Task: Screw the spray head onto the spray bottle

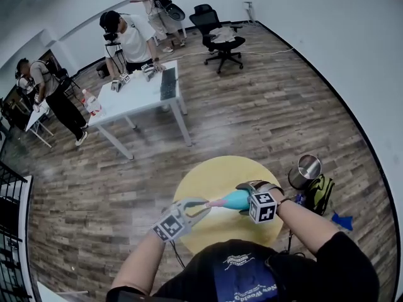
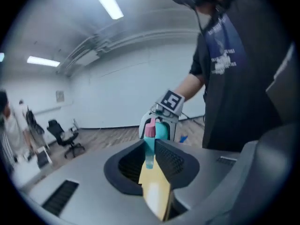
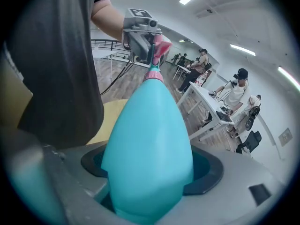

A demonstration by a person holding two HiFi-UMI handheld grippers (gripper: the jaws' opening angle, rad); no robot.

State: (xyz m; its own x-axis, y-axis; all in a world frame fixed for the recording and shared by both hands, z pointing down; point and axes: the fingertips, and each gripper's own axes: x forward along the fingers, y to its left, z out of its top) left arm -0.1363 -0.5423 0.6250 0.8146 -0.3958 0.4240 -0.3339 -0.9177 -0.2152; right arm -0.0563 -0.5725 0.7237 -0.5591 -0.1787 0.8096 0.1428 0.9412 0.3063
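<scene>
While right tool clamps the spray bottle steady, left tool pinches the spray head ahead, set to twist.

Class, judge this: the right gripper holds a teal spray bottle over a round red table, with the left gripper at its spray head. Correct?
No: the round table is yellow, not red, as the head view shows. The rest stands.
</scene>
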